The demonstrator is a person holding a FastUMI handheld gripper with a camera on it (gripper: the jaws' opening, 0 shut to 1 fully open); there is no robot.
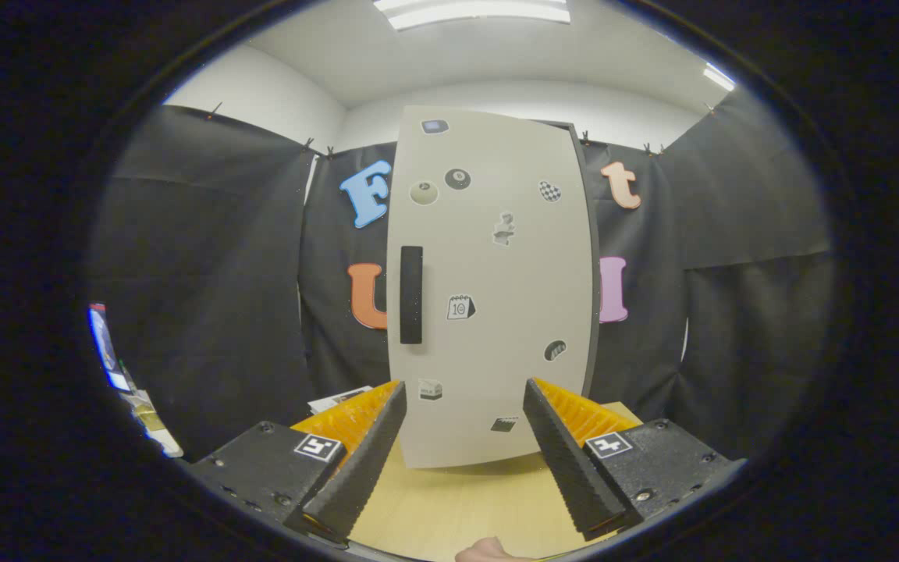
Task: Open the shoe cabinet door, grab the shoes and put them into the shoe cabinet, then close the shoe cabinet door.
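Observation:
The shoe cabinet [496,297] stands upright on the wooden table, just ahead of my fingers. Its pale door faces me, dotted with small stickers, and looks closed. A dark vertical handle [411,295] sits near the door's left edge, above and slightly beyond my left finger. My gripper [465,394] is open, its fingers spread wide with nothing between them but the lower part of the door beyond. No shoes are visible from here.
The light wooden table [457,507] runs under the fingers up to the cabinet's base. A bit of a person's hand [488,550] shows at the near table edge. Some papers [336,400] lie left of the cabinet. Black cloth walls close in all around.

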